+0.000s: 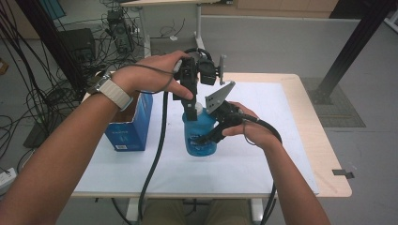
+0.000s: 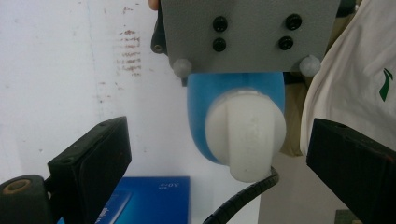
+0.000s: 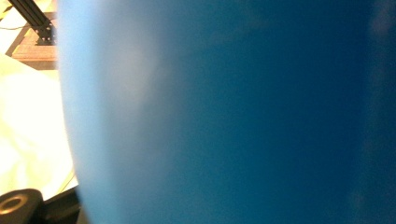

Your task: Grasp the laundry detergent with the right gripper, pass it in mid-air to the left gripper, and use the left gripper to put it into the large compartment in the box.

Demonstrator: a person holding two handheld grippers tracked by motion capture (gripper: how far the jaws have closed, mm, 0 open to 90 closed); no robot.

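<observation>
My right gripper (image 1: 206, 139) clamps blue bottle (image 1: 199, 136), standing upright on white table cover (image 1: 263, 159), near blue box (image 1: 131, 124). My left gripper (image 2: 219, 154) hangs above white cap (image 2: 246, 137), jaws wide, not touching.

Blue box (image 1: 129, 123) on white-covered table (image 1: 263, 164), cables behind.

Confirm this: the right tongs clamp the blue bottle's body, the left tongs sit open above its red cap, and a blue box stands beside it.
One thing is off: the cap is white, not red, as the left gripper view shows. The rest holds: the right tongs clamp the blue bottle, the left tongs sit open above it, and the blue box stands beside it.
</observation>
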